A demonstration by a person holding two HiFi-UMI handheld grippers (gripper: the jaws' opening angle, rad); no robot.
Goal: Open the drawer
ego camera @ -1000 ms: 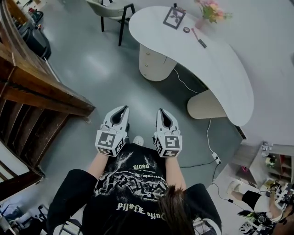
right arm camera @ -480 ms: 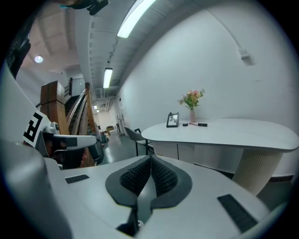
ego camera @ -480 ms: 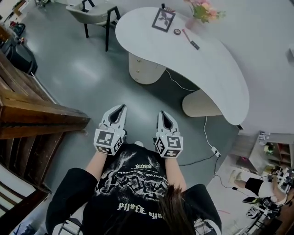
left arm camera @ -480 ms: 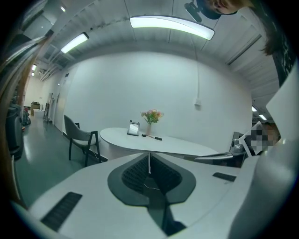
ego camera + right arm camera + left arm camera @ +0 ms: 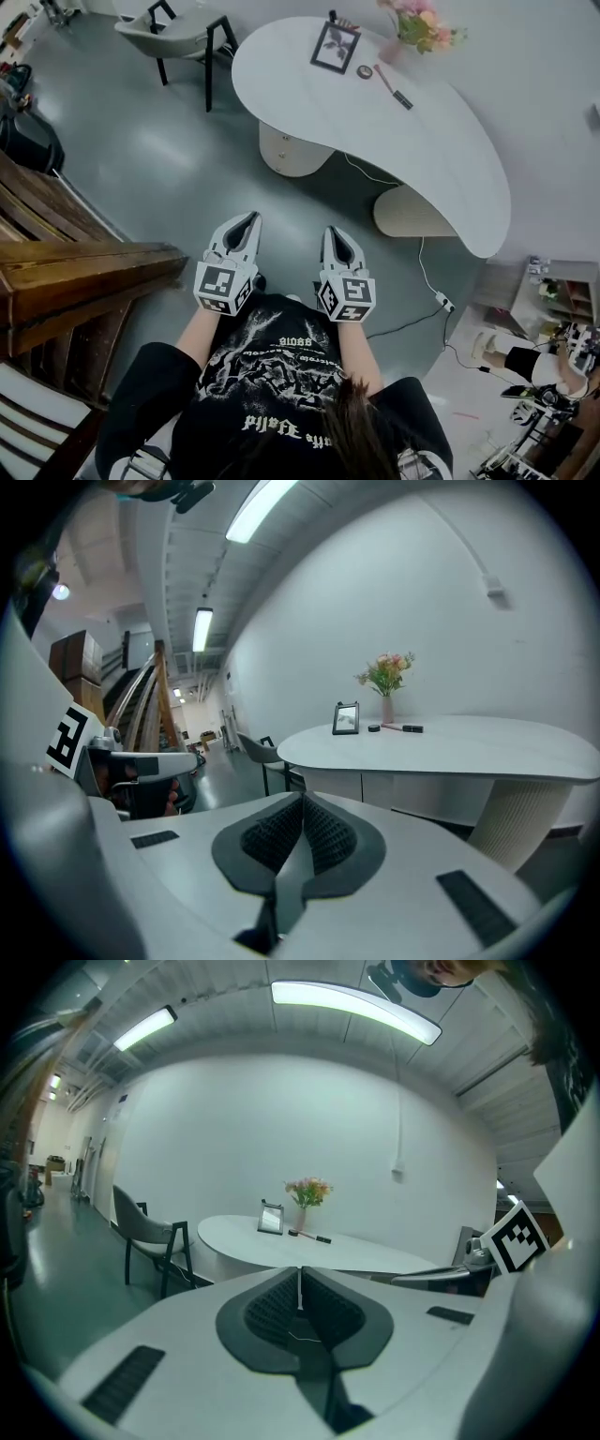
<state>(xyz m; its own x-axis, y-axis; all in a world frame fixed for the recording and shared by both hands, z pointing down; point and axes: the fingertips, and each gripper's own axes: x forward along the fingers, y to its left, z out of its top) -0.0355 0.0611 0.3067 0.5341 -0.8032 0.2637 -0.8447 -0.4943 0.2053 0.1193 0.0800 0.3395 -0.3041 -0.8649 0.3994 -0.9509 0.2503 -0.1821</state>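
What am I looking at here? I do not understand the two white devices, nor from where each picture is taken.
A person holds two hand tools: the white left gripper and the white right gripper, each with a cube of square markers. One picture looks down from the person's head; the other two look along each gripper's jaws. Both grippers are shut and empty. Ahead stands a curved white desk bearing a black picture frame, a vase of pink flowers and a dark pen. Its rounded drawer base is untouched.
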